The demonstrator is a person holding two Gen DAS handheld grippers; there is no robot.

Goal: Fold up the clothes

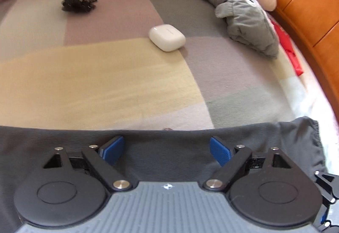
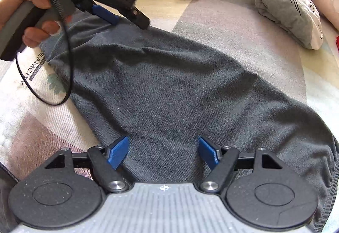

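Dark grey garment [image 2: 169, 84] spread flat on patchwork bedspread [image 1: 95, 76]. Left gripper [image 1: 166, 149] tilted down over its far edge, hand [image 2: 31, 19] clenching the handle, fingers spread, empty. Right gripper [image 2: 163, 151] low over near hem, fingers likewise apart.

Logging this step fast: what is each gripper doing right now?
Left gripper: open, jaws apart above the dark grey garment.
Right gripper: open, holding nothing.

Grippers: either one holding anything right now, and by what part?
Nothing is held. The left gripper and right gripper are both open, jaws apart above the dark grey garment, which lies on the bed cover.
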